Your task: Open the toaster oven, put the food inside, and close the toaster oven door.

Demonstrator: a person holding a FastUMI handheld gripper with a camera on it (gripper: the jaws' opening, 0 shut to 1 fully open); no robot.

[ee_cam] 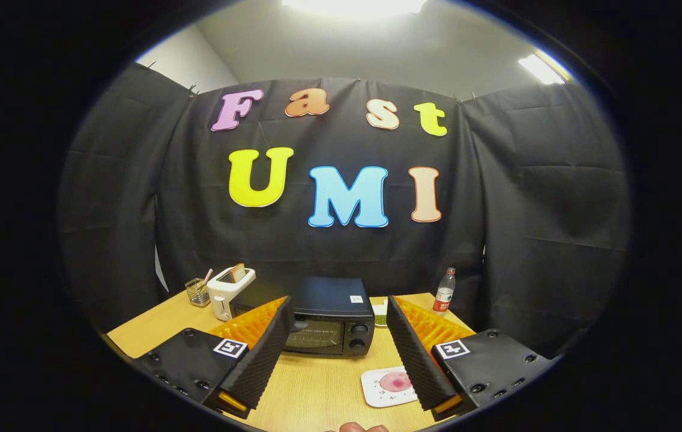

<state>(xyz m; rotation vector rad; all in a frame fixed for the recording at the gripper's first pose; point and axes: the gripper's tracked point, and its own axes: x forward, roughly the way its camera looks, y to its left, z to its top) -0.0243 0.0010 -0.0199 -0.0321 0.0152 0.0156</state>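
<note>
Jaws spread wide, empty; toaster oven (329,324) door closed; pink food (395,380) on plate (377,393)

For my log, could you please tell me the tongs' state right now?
Tongs: open, holding nothing, toaster oven beyond them with its door closed.

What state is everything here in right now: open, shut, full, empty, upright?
toaster oven: door shut, standing on the table beyond the fingers.
hand-held gripper: open, fingers spread apart, holding nothing.
plate: flat on the table by one finger, a pink food item on it.
white toaster: upright, a slice sticking up from its slot.
bottle: upright, cap on.
wire holder: upright, something standing in it.
</note>
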